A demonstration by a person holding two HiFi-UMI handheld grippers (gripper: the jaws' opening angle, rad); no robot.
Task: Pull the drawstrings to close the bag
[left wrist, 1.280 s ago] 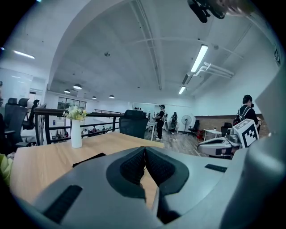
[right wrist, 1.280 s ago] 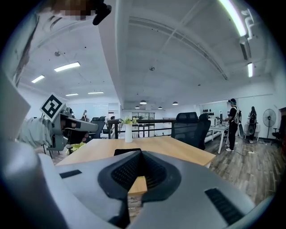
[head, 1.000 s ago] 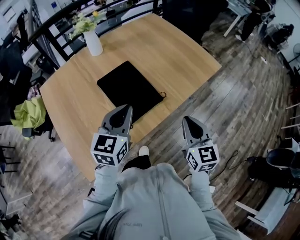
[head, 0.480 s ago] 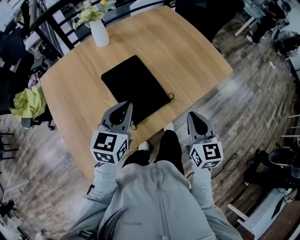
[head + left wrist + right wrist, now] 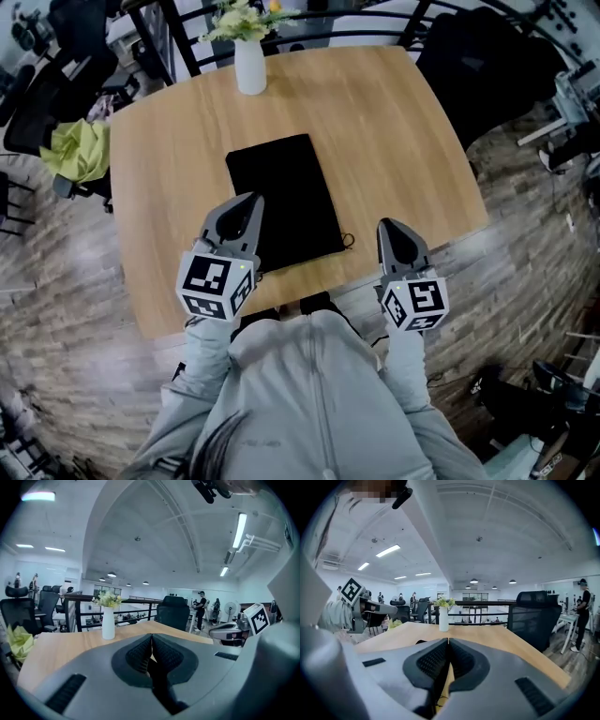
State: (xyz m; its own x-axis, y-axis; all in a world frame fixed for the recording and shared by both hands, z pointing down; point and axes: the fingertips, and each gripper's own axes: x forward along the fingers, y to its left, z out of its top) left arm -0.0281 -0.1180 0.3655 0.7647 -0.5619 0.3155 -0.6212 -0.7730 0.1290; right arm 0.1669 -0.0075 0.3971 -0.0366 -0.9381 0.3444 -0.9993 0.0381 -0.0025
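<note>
On the wooden worktop: one black drawstring bag, lying flat, cord loop at its near right corner. Beyond it, one white vase with flowers. I hold my left gripper over the bag's near left and my right gripper near the loop. Both sets of fingers are pressed together, empty.

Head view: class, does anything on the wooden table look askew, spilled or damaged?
Nothing stands out. The black fabric drawstring bag lies flat on the wooden table; the white vase of flowers stands upright.
</note>
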